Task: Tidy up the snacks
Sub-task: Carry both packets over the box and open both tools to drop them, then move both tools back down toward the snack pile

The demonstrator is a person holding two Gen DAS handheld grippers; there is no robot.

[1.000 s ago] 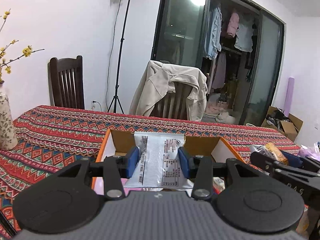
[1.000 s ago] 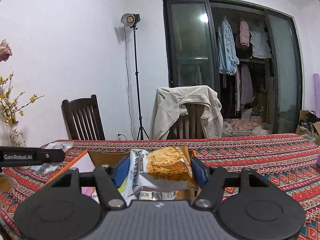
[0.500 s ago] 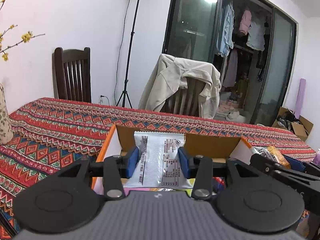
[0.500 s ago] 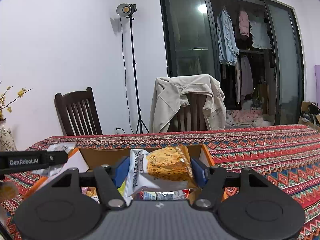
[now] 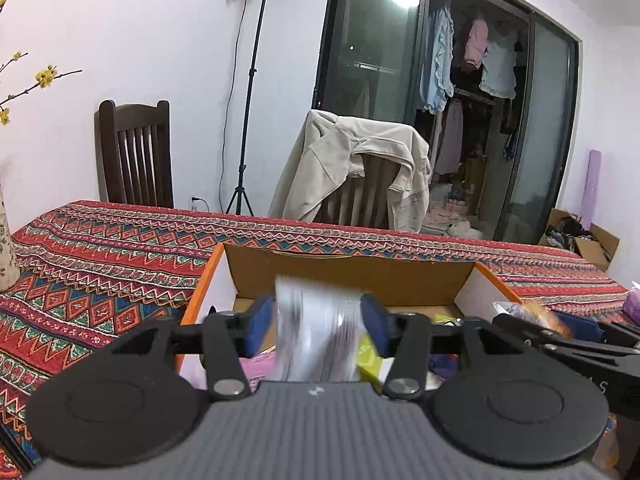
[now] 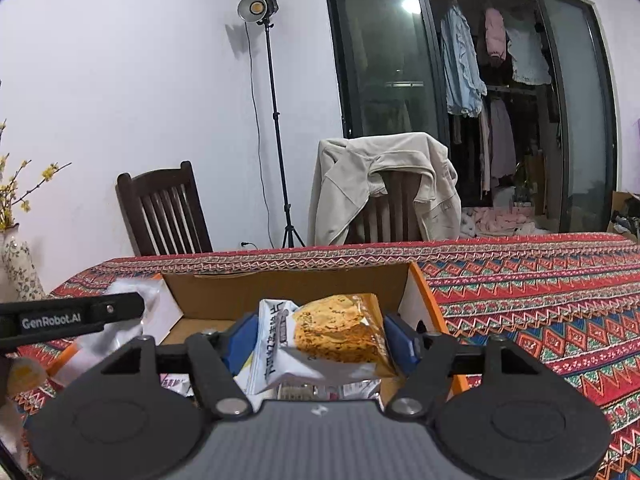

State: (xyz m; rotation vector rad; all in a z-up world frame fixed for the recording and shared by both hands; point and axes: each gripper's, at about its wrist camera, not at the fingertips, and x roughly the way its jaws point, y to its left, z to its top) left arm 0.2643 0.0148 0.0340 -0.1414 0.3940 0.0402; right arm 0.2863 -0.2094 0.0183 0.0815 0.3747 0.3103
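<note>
An open cardboard box (image 5: 352, 276) with orange outer sides sits on the patterned tablecloth and holds several snack packets. My left gripper (image 5: 318, 330) hangs over the box with its jaws spread; a white printed snack packet (image 5: 316, 336) is blurred between the blue pads, dropping loose. My right gripper (image 6: 318, 342) is shut on a white and orange cracker packet (image 6: 320, 344) above the same box (image 6: 288, 288). The left gripper's arm shows at the left of the right wrist view (image 6: 68, 318).
The table carries a red patterned cloth (image 5: 104, 256). A floral vase (image 6: 18, 268) stands at its left end. Two dark wooden chairs (image 5: 134, 156) stand behind the table, one draped with a beige jacket (image 5: 352, 168). A light stand (image 6: 276, 128) stands by the wall.
My left gripper's jaws have opened wider and the white packet, held sharp before, now blurs downward between them. Both grippers moved closer over the box. The right gripper still holds its packet.
</note>
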